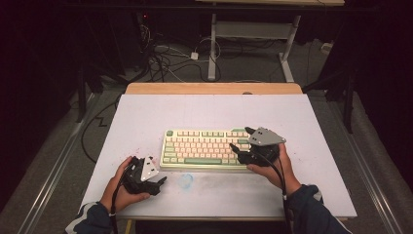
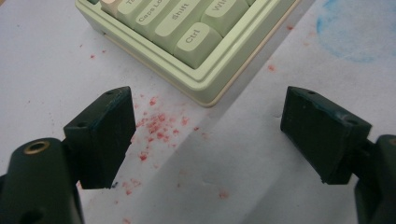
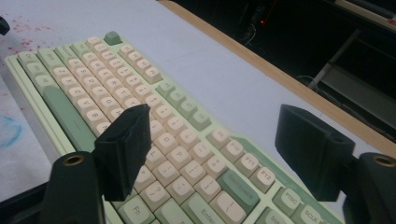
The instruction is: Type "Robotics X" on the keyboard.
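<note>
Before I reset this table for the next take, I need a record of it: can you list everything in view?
keyboard: one, pale green with cream keys, middle of the table.
table: one, white top with a wooden far edge.
red specks: many, red, on the table by the keyboard's Ctrl corner.
blue smudge: one, light blue, on the table in front of the keyboard.
cables: several, black and white, on the floor beyond the table.
desk frame: one, white, behind the table.
left gripper: one, black, open, near the keyboard's left corner.
right gripper: one, black, open above the keyboard's right end.
</note>
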The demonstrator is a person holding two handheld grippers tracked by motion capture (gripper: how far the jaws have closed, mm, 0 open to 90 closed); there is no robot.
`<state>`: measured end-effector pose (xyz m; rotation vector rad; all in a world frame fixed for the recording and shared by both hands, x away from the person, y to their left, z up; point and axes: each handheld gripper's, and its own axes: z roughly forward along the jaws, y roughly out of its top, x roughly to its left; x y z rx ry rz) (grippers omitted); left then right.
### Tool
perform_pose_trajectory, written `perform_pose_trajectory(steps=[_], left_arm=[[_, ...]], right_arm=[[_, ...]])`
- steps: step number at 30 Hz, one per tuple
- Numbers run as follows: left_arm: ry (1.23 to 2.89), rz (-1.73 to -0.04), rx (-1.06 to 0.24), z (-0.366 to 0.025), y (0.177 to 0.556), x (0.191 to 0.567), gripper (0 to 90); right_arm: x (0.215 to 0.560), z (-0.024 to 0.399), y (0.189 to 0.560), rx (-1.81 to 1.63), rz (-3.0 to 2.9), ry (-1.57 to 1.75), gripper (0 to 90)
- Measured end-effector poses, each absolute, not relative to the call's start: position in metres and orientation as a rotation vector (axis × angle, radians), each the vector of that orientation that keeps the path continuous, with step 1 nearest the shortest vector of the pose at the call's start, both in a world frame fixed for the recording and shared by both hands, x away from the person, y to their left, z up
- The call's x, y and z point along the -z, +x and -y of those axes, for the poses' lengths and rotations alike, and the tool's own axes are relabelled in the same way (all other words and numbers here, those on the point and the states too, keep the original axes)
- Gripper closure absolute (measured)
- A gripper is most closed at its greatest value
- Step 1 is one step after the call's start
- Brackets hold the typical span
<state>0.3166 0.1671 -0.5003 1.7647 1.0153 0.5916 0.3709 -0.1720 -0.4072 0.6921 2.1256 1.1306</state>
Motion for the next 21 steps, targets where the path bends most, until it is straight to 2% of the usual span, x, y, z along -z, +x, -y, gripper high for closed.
perform_pose_trajectory(steps=[21], left_arm=[[1.745, -1.015, -0.608, -0.168, 0.317, 0.497, 16.7]], right_arm=[[0.416, 0.216, 0.342, -1.068, -2.057, 0.719, 26.4]])
